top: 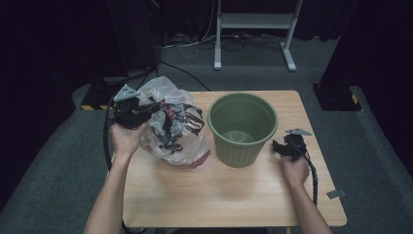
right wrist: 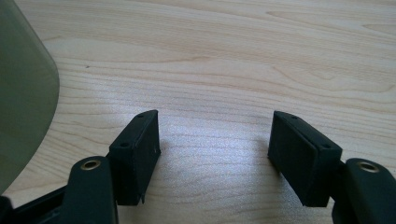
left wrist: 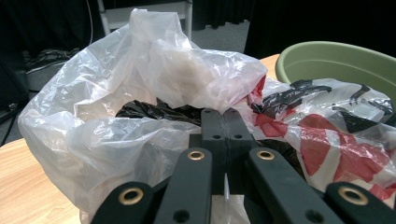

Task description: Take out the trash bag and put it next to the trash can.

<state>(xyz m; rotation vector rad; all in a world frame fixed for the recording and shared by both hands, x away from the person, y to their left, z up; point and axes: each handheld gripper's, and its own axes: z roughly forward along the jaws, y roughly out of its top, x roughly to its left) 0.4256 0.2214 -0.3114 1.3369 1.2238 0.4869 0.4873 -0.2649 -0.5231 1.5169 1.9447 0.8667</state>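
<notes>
Your left hand-held gripper (left wrist: 224,135) is clamped on the crumpled clear plastic bag (top: 173,124) beside the ribbed green plastic bin (top: 242,129), presumably to line it, while your right hand-held gripper (right wrist: 215,154) rests wide open and empty on the wooden surface (top: 224,190).

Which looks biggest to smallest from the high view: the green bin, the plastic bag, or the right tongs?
1. Green bin and plastic bag: look about alike, too close to rank.
2. Right tongs: clearly smallest.

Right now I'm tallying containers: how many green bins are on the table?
1. The green bin stands upright mid-table, between the plastic bag and the right gripper.
</notes>
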